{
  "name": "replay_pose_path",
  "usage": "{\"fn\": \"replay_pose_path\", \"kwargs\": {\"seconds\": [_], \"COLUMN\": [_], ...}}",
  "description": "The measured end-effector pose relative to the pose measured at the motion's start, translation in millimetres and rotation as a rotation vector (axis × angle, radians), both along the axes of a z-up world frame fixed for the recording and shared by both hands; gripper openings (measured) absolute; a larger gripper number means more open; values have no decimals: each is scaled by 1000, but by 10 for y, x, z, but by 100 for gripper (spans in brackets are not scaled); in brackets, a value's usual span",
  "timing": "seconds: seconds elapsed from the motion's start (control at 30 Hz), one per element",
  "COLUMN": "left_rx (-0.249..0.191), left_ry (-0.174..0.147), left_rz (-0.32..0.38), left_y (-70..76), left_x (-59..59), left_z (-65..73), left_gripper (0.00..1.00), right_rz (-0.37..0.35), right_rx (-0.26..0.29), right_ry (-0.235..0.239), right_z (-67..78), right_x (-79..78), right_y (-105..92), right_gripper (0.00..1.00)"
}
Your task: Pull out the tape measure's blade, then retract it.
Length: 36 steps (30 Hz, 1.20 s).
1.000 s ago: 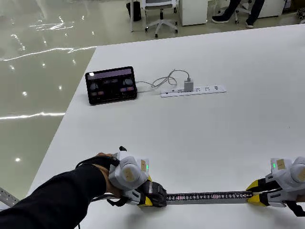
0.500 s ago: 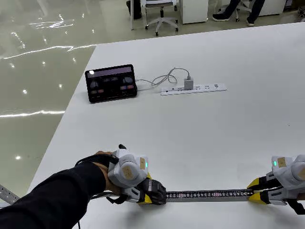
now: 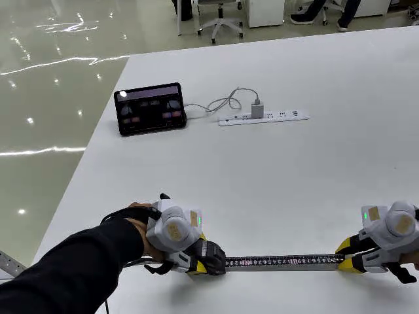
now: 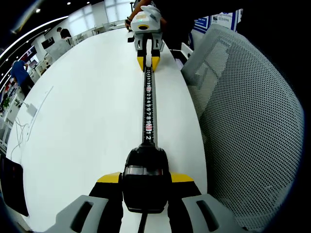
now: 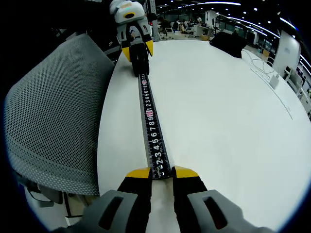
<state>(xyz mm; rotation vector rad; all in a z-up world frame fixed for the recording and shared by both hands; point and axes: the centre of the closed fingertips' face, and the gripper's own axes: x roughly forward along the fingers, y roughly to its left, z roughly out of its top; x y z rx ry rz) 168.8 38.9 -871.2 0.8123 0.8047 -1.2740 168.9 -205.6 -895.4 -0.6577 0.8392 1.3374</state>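
Stretching out of the tape measure [image 3: 211,256], the blade [image 3: 281,262] runs in a straight line along the near edge of the white tabletop [image 3: 262,176], spanning the gap between the two grippers.

The left gripper [image 3: 200,257] is clamped on the tape measure, a black case that sits on the tabletop. In the left gripper view its yellow-tipped jaws press against both sides of the case. From the mouth of the case the blade leads away toward the other gripper.

The right gripper [image 3: 347,256] is closed on the free end of the blade. In the right gripper view the two yellow tips pinch the blade's edges at the lowest numbers, and the printed scale climbs toward the case at the far end. The blade is dark with pale numerals and a red mark partway along.

A dark sleeve [image 3: 72,275] and a hand [image 3: 134,226] reach the left gripper from the lower left of the head view.

Farther back on the tabletop a black tablet [image 3: 150,108] stands tilted up with its screen lit. Near it lies a white power strip [image 3: 263,118] with a charger [image 3: 257,111] plugged in, and a cable [image 3: 219,103] loops from the charger to the tablet.

A grey mesh chair back [image 4: 243,126] sits just off the tabletop's edge in both gripper views.
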Motion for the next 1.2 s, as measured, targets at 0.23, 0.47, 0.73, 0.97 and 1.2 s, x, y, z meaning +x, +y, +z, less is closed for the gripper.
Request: {"fn": "replay_pose_path", "kwargs": {"seconds": [0.23, 0.47, 0.73, 0.97, 1.2], "left_rx": [6, 33, 29, -72, -295], "left_ry": [17, 36, 17, 50, -6], "left_rz": [-13, -28, 27, 301, 603], "left_y": [-6, -9, 52, 295, 601], "left_x": [3, -4, 58, 181, 299], "left_z": [-2, -69, -36, 109, 265], "left_gripper": [32, 34, 41, 58, 82], "right_rz": [26, 24, -41, -196, -418], "right_rx": [-36, -41, -2, 63, 188], "right_ry": [-35, -93, -99, -78, -132], "right_z": [-13, 79, 218, 273, 426], "right_x": [44, 67, 68, 94, 96], "right_y": [-71, -190, -271, -324, -523], "right_gripper": [22, 38, 59, 68, 76]}}
